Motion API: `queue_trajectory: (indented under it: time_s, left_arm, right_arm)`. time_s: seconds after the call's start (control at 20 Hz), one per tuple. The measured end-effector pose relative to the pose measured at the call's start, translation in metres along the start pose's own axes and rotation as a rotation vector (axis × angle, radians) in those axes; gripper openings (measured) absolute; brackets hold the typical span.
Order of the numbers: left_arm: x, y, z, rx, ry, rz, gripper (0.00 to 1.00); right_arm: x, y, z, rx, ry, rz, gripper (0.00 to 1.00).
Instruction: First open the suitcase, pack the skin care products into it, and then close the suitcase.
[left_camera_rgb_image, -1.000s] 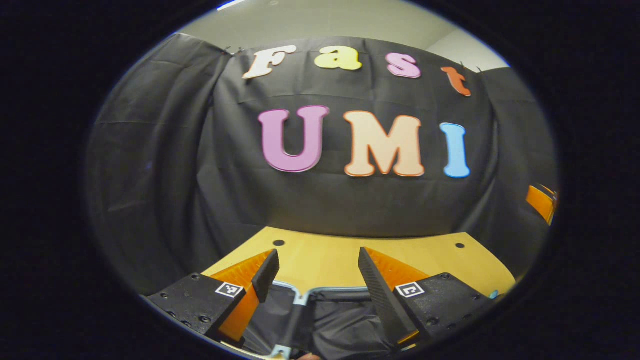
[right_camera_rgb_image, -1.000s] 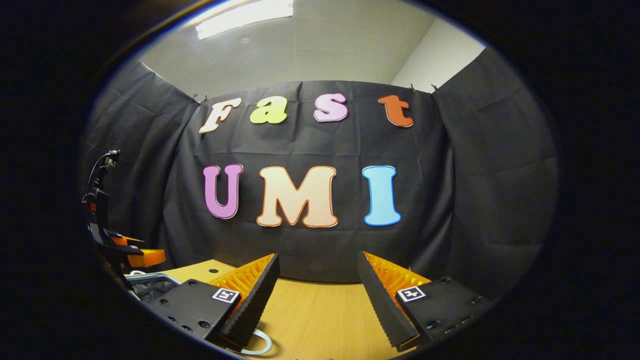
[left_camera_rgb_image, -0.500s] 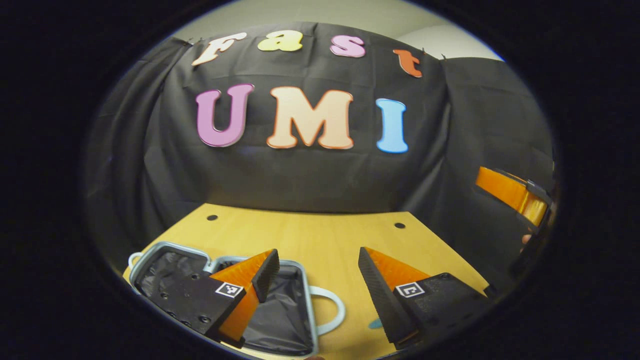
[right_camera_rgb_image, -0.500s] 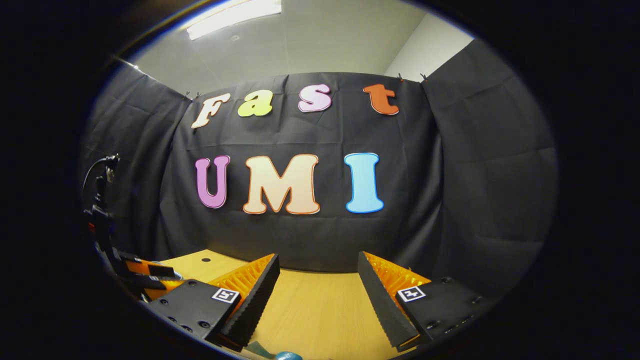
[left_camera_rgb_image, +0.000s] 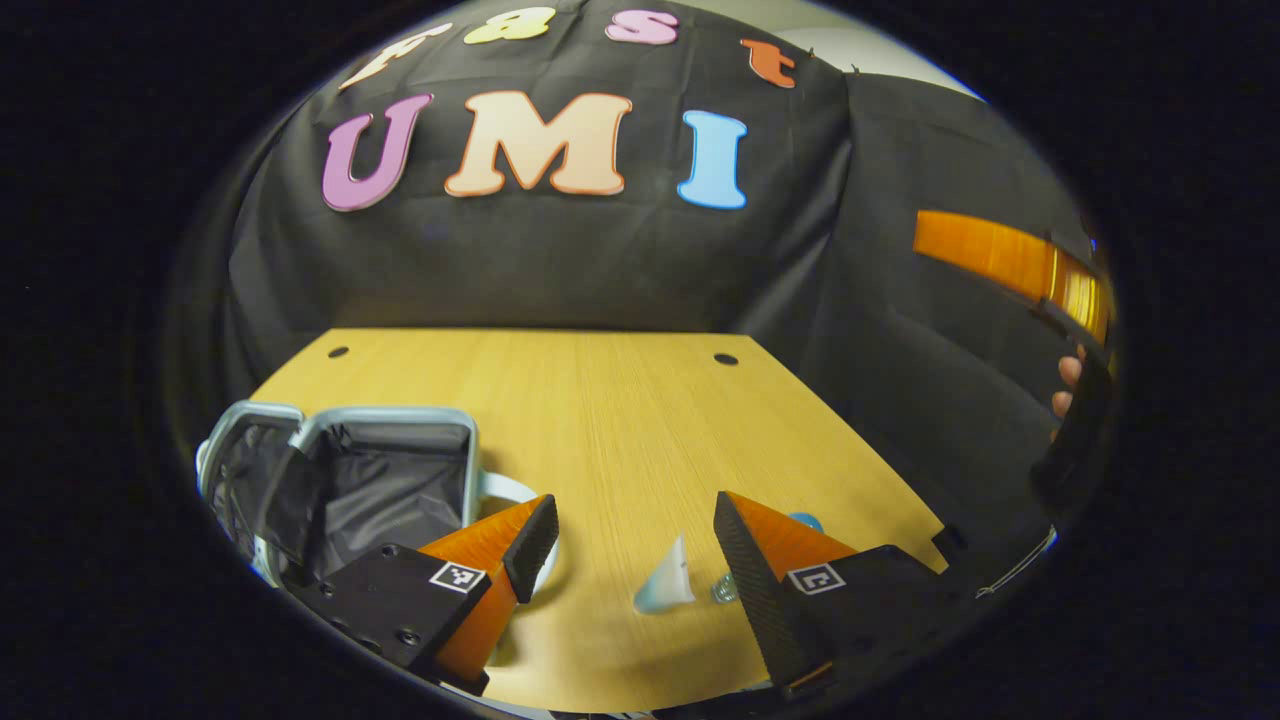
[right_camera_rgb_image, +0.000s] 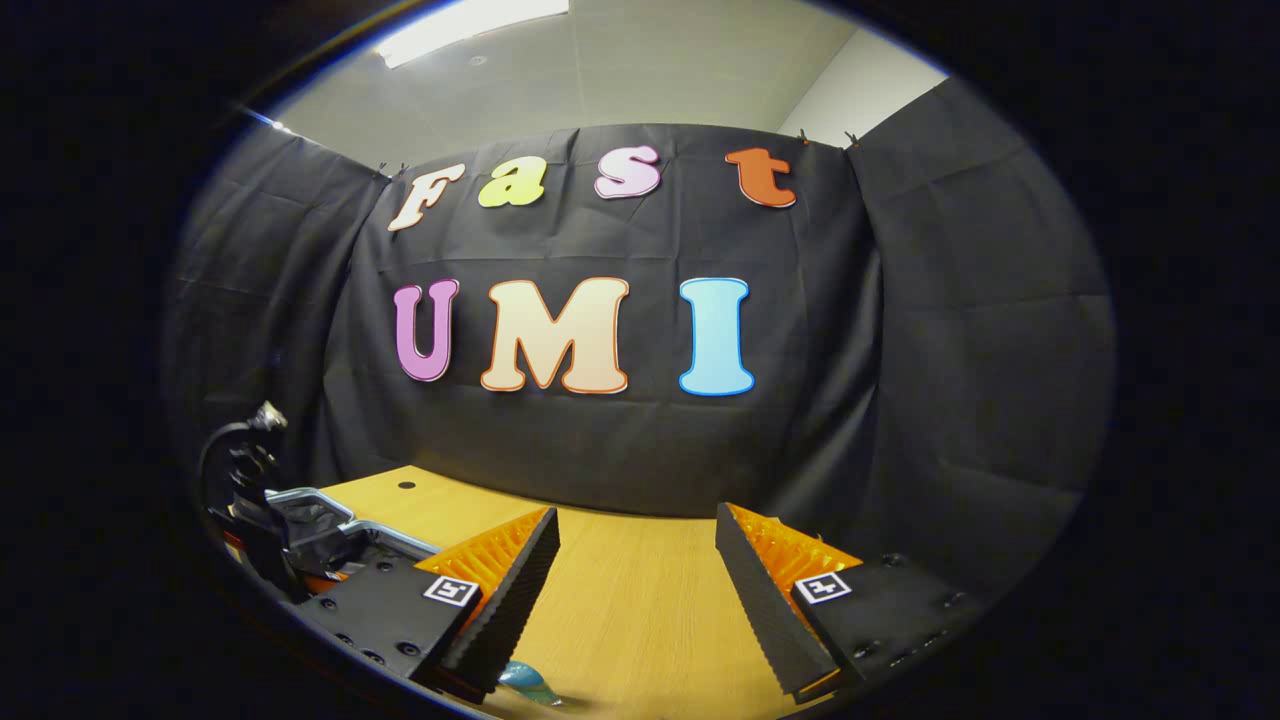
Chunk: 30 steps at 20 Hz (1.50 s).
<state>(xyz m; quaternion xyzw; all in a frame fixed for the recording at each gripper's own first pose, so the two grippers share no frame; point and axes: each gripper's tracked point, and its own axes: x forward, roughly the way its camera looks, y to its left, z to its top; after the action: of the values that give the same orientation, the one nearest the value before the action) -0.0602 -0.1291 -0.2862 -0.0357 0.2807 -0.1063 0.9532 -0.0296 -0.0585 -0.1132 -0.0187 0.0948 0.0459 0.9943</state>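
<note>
Wooden table (left_camera_rgb_image: 600, 400) spread wide under both views, bare across the middle. Suitcase (left_camera_rgb_image: 340, 490) lying open at the table's left part in the left gripper view, grey rim up, dark lining exposed, pale handle poking toward the left gripper; same suitcase glimpsed at the left edge of the right gripper view (right_camera_rgb_image: 320, 520). Left gripper (left_camera_rgb_image: 630, 545) held above the table's near edge, jaws spread wide, nothing between them. Right gripper (right_camera_rgb_image: 635, 570) likewise parted wide and empty, hovering over bare wood; seen from the left gripper view as an orange body (left_camera_rgb_image: 1010, 265) high at the right, a hand (left_camera_rgb_image: 1068, 385) on its grip. Skin care products small and low: a pale cone-shaped tube (left_camera_rgb_image: 665, 585) lying on the table just ahead of the left gripper's gap, a tiny ridged cap or bottle (left_camera_rgb_image: 722, 590) beside it against the right finger, a blue round piece (left_camera_rgb_image: 806, 521) peeking past that finger; too small to name further. Teal tip of something (right_camera_rgb_image: 525, 680) at the bottom of the right gripper view. Opening judged done, packing not yet begun. Risks: a light tube skidding or rolling off the near edge if nudged by one finger first; a squeezed soft tube slipping out; the suitcase lid or handle bumped during the carry.
</note>
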Motion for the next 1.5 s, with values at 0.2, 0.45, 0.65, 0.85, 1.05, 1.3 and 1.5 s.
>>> queue_trajectory:
  time_s: [0.2, 0.45, 0.65, 0.85, 1.05, 1.3, 1.5]
  left_arm:
    - [0.02, -0.007, -0.038, -0.016, 0.076, -0.021, 0.88]
    - [0.038, -0.002, -0.073, -0.036, 0.151, -0.005, 0.47]
    - [0.03, -0.001, -0.055, -0.058, 0.143, -0.025, 0.17]
    - [0.004, 0.013, -0.009, -0.067, 0.092, 0.001, 0.17]
    - [-0.024, 0.034, 0.03, -0.052, 0.031, 0.064, 0.17]
    - [-0.054, 0.072, 0.046, -0.058, 0.006, 0.173, 0.17]
    - [-0.071, 0.12, 0.03, -0.056, 0.057, 0.268, 0.17]
  right_arm:
    - [-0.006, 0.001, -0.013, -0.013, 0.033, 0.014, 1.0]
    - [-0.009, 0.016, -0.034, -0.004, 0.068, 0.058, 0.99]
    - [-0.01, 0.044, -0.06, 0.015, 0.097, 0.15, 0.99]
    - [-0.013, 0.072, -0.105, -0.016, 0.158, 0.232, 0.99]
    - [-0.018, 0.092, -0.158, -0.053, 0.249, 0.309, 0.99]
    - [-0.033, 0.101, -0.239, -0.056, 0.42, 0.345, 0.99]
    - [-0.036, 0.106, -0.25, -0.025, 0.484, 0.363, 0.5]
